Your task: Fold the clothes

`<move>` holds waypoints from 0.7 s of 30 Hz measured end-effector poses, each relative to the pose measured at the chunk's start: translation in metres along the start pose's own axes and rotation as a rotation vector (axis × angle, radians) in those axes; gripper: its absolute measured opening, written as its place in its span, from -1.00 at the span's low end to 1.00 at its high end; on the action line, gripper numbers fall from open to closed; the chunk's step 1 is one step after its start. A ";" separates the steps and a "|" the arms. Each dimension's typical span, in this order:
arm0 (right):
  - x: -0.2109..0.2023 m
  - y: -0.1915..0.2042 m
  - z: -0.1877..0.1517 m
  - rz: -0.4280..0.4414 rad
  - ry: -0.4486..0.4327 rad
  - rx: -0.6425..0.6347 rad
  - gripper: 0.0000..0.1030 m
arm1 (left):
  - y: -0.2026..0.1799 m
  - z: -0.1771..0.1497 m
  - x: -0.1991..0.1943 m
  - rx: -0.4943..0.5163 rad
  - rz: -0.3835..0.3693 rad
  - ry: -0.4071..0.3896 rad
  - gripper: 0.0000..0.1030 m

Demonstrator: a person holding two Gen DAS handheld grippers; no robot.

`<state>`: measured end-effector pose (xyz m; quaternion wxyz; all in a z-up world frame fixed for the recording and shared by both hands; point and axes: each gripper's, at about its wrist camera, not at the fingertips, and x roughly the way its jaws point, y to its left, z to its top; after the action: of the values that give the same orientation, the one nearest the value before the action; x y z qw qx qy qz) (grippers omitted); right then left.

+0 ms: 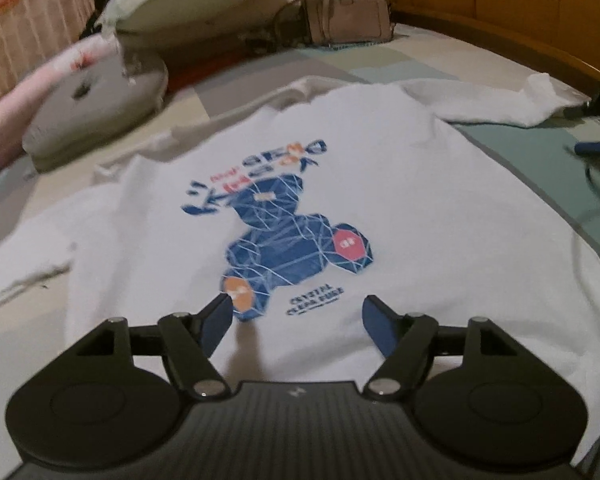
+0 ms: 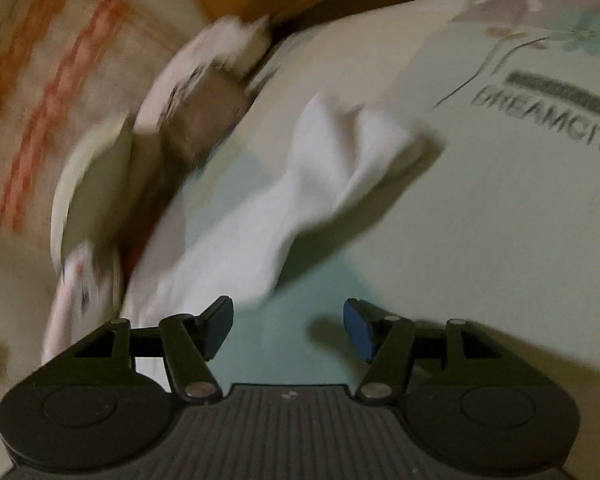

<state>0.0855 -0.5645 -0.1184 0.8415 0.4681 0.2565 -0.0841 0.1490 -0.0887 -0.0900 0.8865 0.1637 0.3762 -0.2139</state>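
My left gripper point(image 1: 296, 316) hangs over the lower front of the white T-shirt point(image 1: 380, 184), jaws spread wide with nothing between them. The shirt lies flat on the bed point(image 1: 500, 148), blue print point(image 1: 288, 236) up, one sleeve point(image 1: 500, 104) stretched toward the wooden frame point(image 1: 520, 12). My right gripper point(image 2: 288, 326) is also wide and empty above the sheet, that sleeve point(image 2: 320, 184) rumpled just ahead. Pillows point(image 1: 140, 28) and a bag point(image 1: 336, 12) sit beyond.

T-shirt point(image 1: 380, 184) lies on the bed point(image 1: 520, 160), handbag point(image 1: 340, 16) behind it.
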 end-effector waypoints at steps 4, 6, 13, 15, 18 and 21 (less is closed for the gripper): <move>0.012 -0.028 0.030 0.044 -0.110 0.145 0.28 | 0.001 0.001 0.010 -0.030 -0.019 0.007 0.41; 0.017 -0.034 0.039 0.046 -0.158 0.179 0.26 | 0.003 0.003 0.013 -0.045 -0.026 0.009 0.42; 0.024 -0.049 0.051 -0.085 -0.214 0.218 -0.85 | 0.007 0.002 0.011 -0.061 -0.021 0.012 0.45; 0.017 -0.045 0.048 -0.099 -0.227 0.200 -0.85 | 0.007 0.001 0.008 -0.059 -0.012 0.011 0.45; -0.001 -0.032 0.046 -0.125 -0.254 0.136 -0.85 | 0.008 0.002 0.003 -0.067 -0.011 0.002 0.45; -0.024 -0.016 0.045 -0.161 -0.290 0.060 -0.87 | 0.010 0.004 -0.003 -0.076 -0.011 -0.012 0.45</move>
<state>0.0751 -0.6135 -0.0990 0.8458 0.4539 0.1663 -0.2254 0.1545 -0.0812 -0.0845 0.8931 0.1264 0.3798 -0.2054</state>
